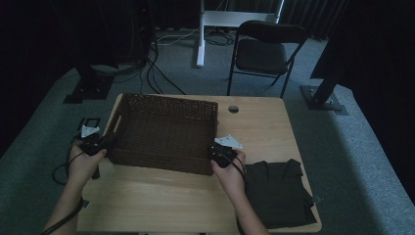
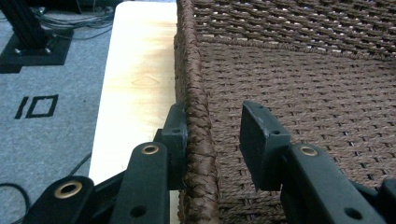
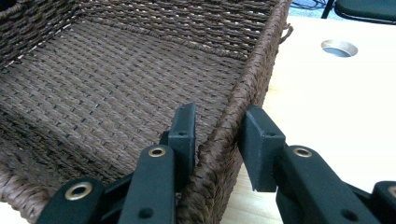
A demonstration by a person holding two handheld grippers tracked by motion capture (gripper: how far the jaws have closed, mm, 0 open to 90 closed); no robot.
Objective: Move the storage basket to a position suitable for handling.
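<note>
Basket (image 1: 164, 132) sits mid-tabletop (image 1: 161, 196). Left gripper (image 2: 212, 135) and right gripper (image 3: 217, 140) each straddle a side rim, jaws parted, not yet clamped, likely set for a two-handed lift. Folded shirt (image 1: 276, 193) near right.

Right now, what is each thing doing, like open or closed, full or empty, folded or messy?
Basket: empty, upright on the table.
Left gripper: open, jaws straddling the basket's left rim, outer jaw touching it.
Right gripper: open, jaws straddling the basket's right rim.
Dark cloth: lying fairly flat, loosely folded, at the table's near right corner.
Chair: unfolded, nobody sitting on it.
Table: bare near the person.
</note>
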